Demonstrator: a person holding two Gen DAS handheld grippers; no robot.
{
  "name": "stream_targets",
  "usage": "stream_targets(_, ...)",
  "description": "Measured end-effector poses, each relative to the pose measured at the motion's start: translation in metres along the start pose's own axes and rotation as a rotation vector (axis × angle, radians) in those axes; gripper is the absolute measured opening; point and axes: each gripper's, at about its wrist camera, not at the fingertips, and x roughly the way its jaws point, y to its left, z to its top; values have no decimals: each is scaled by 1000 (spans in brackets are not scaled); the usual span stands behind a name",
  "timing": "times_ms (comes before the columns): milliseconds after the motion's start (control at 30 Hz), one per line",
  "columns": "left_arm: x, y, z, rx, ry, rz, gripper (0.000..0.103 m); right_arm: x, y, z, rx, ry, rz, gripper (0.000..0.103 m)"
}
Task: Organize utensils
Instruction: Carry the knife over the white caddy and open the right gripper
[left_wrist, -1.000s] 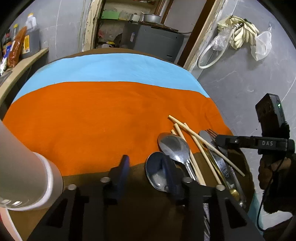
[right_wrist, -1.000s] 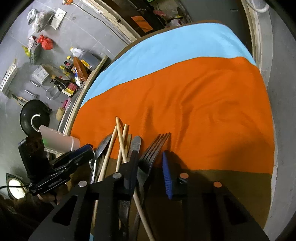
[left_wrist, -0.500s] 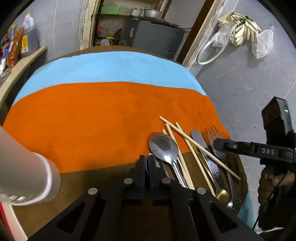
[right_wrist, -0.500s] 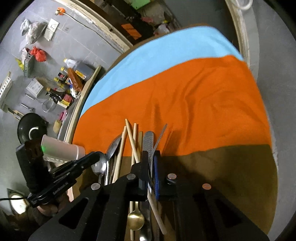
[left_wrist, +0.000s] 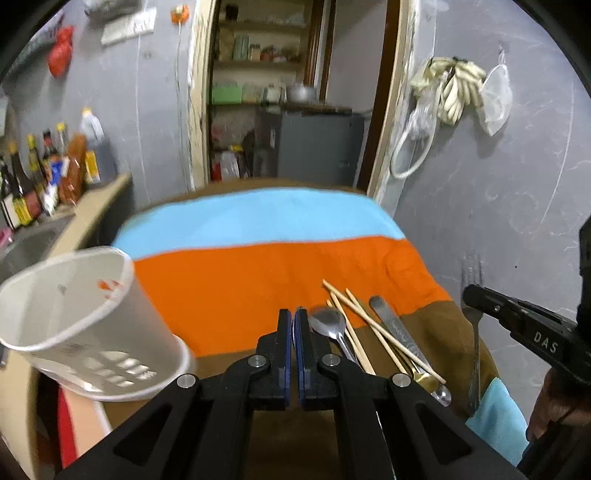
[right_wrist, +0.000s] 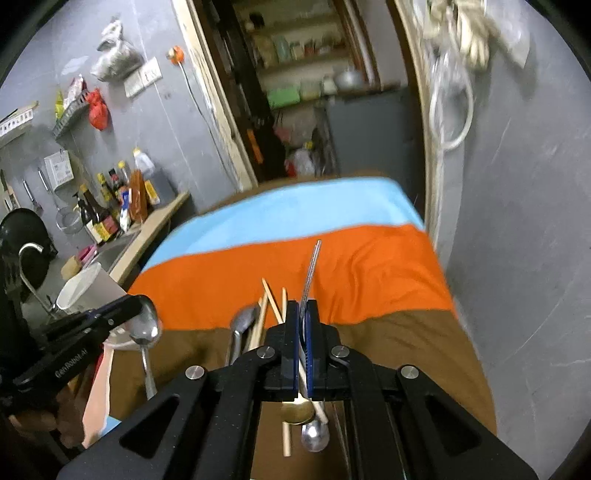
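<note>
**Item 1: spoon (right_wrist: 145, 325), steel.** It is clear of the cloth, at the near left. The left tongs (left_wrist: 293, 317) are clamped shut on it at the neck, with the bowl uppermost and the handle hanging free below.

**Item 2: fork (right_wrist: 312, 273), steel.** It is also lifted, at the near right. The right tongs (right_wrist: 303, 310) are closed tight on its shank, so it shows edge-on with the tines pointing up and away.

**Handling, items 1 and 2.** Both are judged stiff, light and smooth-skinned. With a pinch at one narrow point, the long free end is likely to swing or slip (polished metal against flat pads gives little bite). A hold nearer the middle of the handle would probably steady them.

**Item 3: loose pile on the counter, near edge, between the two tongs.**
- A second spoon (left_wrist: 328, 325).
- Several wooden chopsticks (left_wrist: 369, 326) crossing one another. They are judged very light and apt to roll, so best taken across the middle, one or a pair at a time.
- A table knife (left_wrist: 393, 326).
- A gold-coloured spoon (right_wrist: 295, 410), partly under the rest.

**Item 4: white holder (left_wrist: 85, 314), plastic, with a perforated base.** It sits at the near left, just beside the left tongs, with its mouth open and nothing seen inside. It is the likely destination for the utensils. It looks tilted in this lens, and its true stance cannot be told.

**Item 5: cloth (left_wrist: 258, 280) over the counter.** It runs in brown, orange and blue bands from near to far.
</note>
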Motion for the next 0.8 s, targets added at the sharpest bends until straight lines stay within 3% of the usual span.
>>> stream_targets(200,-42,25,16,-9,-84,-10,3,-42,34,14,11,-124,2,2)
stream_targets(400,-90,75,38,-61,-185,33,3,-59,90,36,13,-238,113,2)
stream_targets(600,-130,146,58,-140,-293,173,3,-45,153,58,25,-305,291,2)
stream_targets(800,-144,206,69,-203,-382,399,3,-14,208,61,67,-329,431,2)
